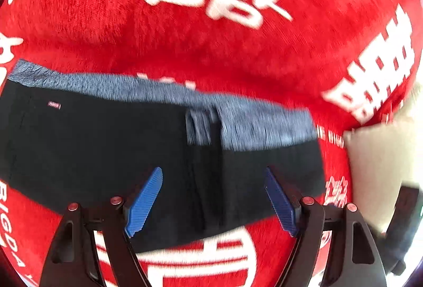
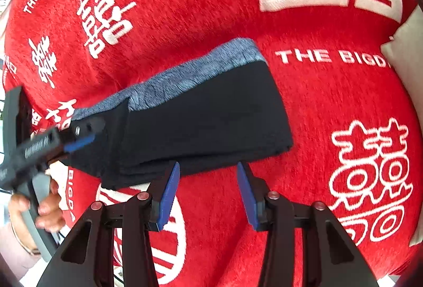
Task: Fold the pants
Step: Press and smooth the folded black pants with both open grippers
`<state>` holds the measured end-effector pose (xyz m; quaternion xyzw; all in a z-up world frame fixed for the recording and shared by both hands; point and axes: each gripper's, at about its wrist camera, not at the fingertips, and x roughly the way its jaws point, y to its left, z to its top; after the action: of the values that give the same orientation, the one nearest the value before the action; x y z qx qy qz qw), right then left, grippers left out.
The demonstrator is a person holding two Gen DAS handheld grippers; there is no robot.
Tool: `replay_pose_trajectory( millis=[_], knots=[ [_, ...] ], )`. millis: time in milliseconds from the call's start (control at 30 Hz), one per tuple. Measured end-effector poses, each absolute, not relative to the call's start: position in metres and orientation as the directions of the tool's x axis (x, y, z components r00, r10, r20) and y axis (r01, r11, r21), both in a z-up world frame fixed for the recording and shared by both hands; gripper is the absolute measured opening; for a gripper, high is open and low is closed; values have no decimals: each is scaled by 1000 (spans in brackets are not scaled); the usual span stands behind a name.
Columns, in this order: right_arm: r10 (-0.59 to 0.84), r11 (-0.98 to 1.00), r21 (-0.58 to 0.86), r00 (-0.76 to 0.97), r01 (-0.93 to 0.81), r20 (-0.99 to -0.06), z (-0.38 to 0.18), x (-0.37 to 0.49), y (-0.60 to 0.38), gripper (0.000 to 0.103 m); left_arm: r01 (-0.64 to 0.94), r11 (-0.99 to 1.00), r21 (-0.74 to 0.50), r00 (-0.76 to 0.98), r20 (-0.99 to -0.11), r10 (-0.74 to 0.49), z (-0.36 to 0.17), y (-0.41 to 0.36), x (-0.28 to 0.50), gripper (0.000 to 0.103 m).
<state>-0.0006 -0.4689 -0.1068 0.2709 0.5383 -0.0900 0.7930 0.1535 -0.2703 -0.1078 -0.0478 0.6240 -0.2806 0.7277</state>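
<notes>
The black pants (image 1: 111, 152) with a grey-blue waistband (image 1: 164, 94) lie folded into a compact stack on a red blanket (image 1: 211, 49). They also show in the right wrist view (image 2: 206, 123). My left gripper (image 1: 214, 197) is open above the pants, its blue pads wide apart and holding nothing. In the right wrist view it (image 2: 79, 139) hovers at the stack's left end, held by a hand. My right gripper (image 2: 208, 191) is open and empty, just in front of the stack's near edge.
The red blanket (image 2: 211, 9) with white characters and lettering covers the whole surface. A white pillow (image 1: 380, 168) lies at the right; it also shows in the right wrist view (image 2: 407, 49). The person's hand (image 2: 45, 205) is at lower left.
</notes>
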Motion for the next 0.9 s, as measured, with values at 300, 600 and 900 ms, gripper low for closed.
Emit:
replay_pose_trajectory(
  millis=[300,600,900],
  knots=[
    [157,845,332,400,419,-903,-111,21,-460,49,327,823,-465,-77,-881,-467,-166,-313,186,56],
    [112,855,277,366,438,-924,-115,30,-464,49,426,868,-255,94,-942,-323,-129,-310,154,51],
    [-30,840,135,294,526,-955,-122,49,-497,48,518,848,-113,138,-967,-213,-140,-371,131,51]
  ],
)
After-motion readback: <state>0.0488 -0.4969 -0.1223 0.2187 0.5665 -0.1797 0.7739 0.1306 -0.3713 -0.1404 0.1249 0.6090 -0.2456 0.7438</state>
